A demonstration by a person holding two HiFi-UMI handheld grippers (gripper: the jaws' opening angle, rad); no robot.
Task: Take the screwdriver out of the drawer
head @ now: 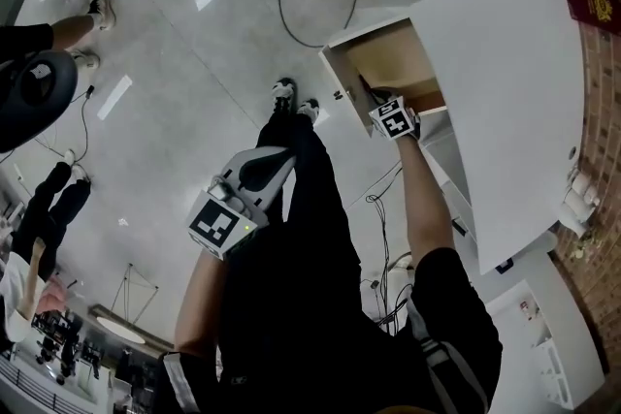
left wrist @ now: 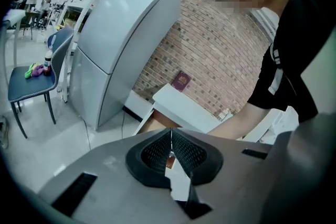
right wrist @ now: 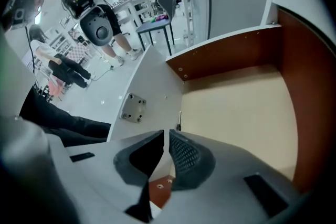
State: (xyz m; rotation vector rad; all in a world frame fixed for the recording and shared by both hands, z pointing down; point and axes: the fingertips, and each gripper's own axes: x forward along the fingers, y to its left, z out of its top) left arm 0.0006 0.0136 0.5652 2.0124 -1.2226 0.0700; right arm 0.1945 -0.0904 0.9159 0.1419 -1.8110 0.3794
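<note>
The drawer (head: pixel 340 78) stands pulled out of a white cabinet (head: pixel 505 92); its beige floor (right wrist: pixel 236 107) fills the right gripper view. A thin dark shaft, seemingly the screwdriver (right wrist: pixel 179 120), lies against the drawer's left wall, mostly hidden behind my jaws. My right gripper (right wrist: pixel 166 135) points steeply down into the drawer (left wrist: pixel 152 124) just above that shaft, its jaws a narrow slit apart with nothing between the pads. In the head view its marker cube (head: pixel 395 119) sits at the drawer's front. My left gripper (left wrist: pixel 171 131) hangs shut and empty beside my leg (head: pixel 260 168), away from the drawer.
A dark red booklet (head: pixel 594 0) lies on the cabinet top by a brick wall (left wrist: pixel 210 55). A white fridge (left wrist: pixel 121 34) and a blue chair (left wrist: pixel 31 86) stand to the left. Cables (head: pixel 291 5) trail across the floor; other people (head: pixel 39 44) stand nearby.
</note>
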